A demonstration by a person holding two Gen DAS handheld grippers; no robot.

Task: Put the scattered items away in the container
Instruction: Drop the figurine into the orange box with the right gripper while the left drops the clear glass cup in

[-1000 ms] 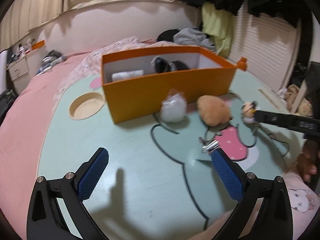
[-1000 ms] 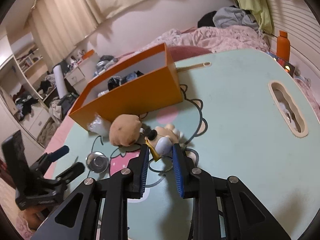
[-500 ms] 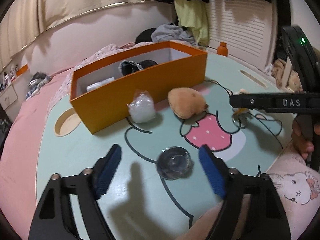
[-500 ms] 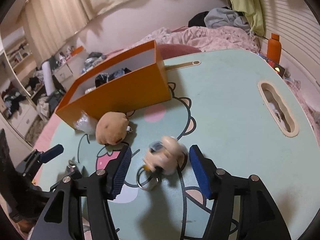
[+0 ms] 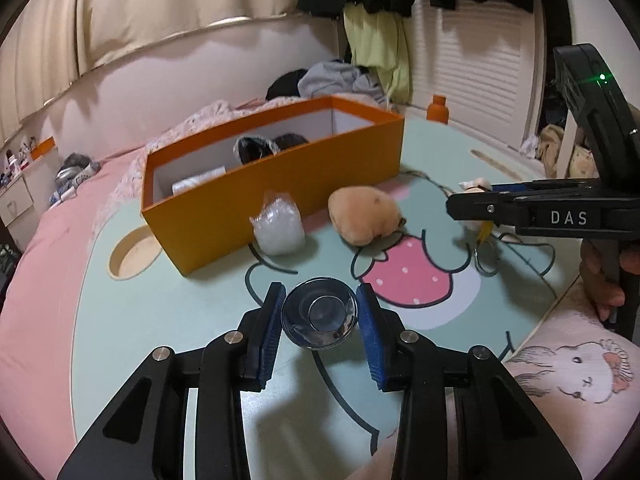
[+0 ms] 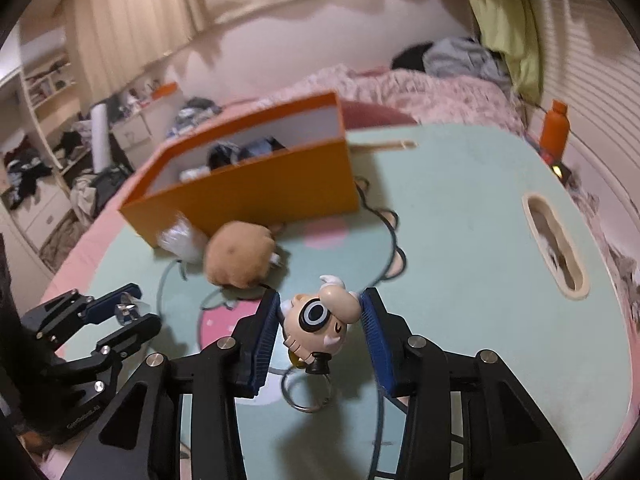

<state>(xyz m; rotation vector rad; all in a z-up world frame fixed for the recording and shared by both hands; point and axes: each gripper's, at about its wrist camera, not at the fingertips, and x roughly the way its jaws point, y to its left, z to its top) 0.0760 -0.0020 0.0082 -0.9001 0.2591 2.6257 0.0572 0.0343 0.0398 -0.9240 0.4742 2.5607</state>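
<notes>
A small clear glass bowl [image 5: 319, 317] sits on the mint table [image 5: 160, 300] between the blue pads of my left gripper [image 5: 320, 288]. Its jaws are closing and both pads touch the bowl's rim. My right gripper [image 6: 322, 294] is closing too, its pads against a cream cartoon figurine keychain [image 6: 318, 320] whose ring lies on the table. Behind stands the orange box [image 5: 280, 176], holding dark cloth and a white roll. A brown plush [image 5: 364, 216] and a white plastic bag [image 5: 278, 222] lie against its front wall. In the left wrist view the right gripper [image 5: 472, 196] shows side-on.
The table has a round cut-out [image 5: 132, 256] left of the box and an oblong slot [image 6: 556, 248] at the right. An orange bottle [image 6: 554, 128] stands at the far edge. A person's hand [image 5: 604, 276] holds the right gripper. A pink bed and piled clothes surround the table.
My left gripper came up to the glass bowl and narrowed from wide open to touching it. My right gripper opened from nearly shut, then closed in around the figurine.
</notes>
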